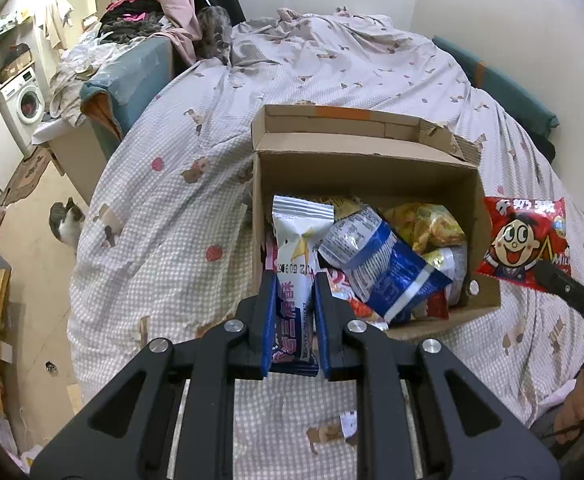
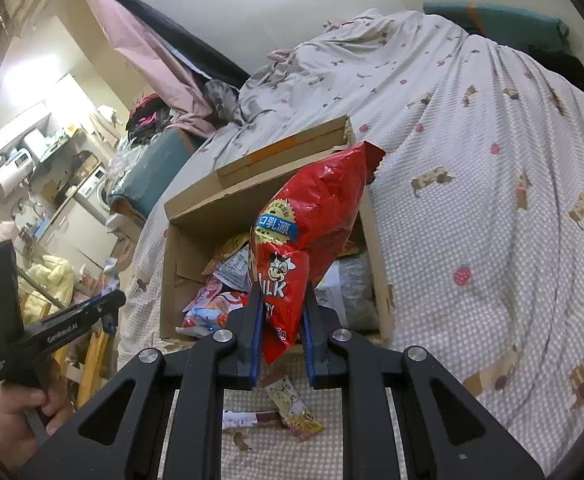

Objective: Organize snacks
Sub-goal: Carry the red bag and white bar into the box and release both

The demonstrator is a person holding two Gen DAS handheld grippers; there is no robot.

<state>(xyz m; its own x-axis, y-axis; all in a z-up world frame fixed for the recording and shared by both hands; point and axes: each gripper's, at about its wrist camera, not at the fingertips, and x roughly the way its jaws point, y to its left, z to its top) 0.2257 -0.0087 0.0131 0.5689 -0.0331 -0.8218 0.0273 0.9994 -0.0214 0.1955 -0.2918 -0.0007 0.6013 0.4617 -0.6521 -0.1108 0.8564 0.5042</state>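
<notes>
A: What is the left gripper [image 1: 294,280] holding?

B: Its blue-padded fingers [image 1: 269,312] are clamped on a white and blue snack packet [image 1: 298,256], which stands upright between them over the near left corner of the cardboard box [image 1: 372,168].

A: And the right gripper [image 2: 281,300]?

B: Nearly closed too, pinching the lower end of a red milk candy bag [image 2: 304,216]. The bag sticks up in front of the box, over its near right side.

A: Where does the box sit?

B: On the checked bedspread [image 1: 164,216], flaps open, with a blue and silver bag [image 1: 376,264] and a yellow bag [image 1: 428,224] already inside.

A: Anything left on the bed?

B: Two small wrappers [image 2: 288,412] lie under the right gripper.
</notes>
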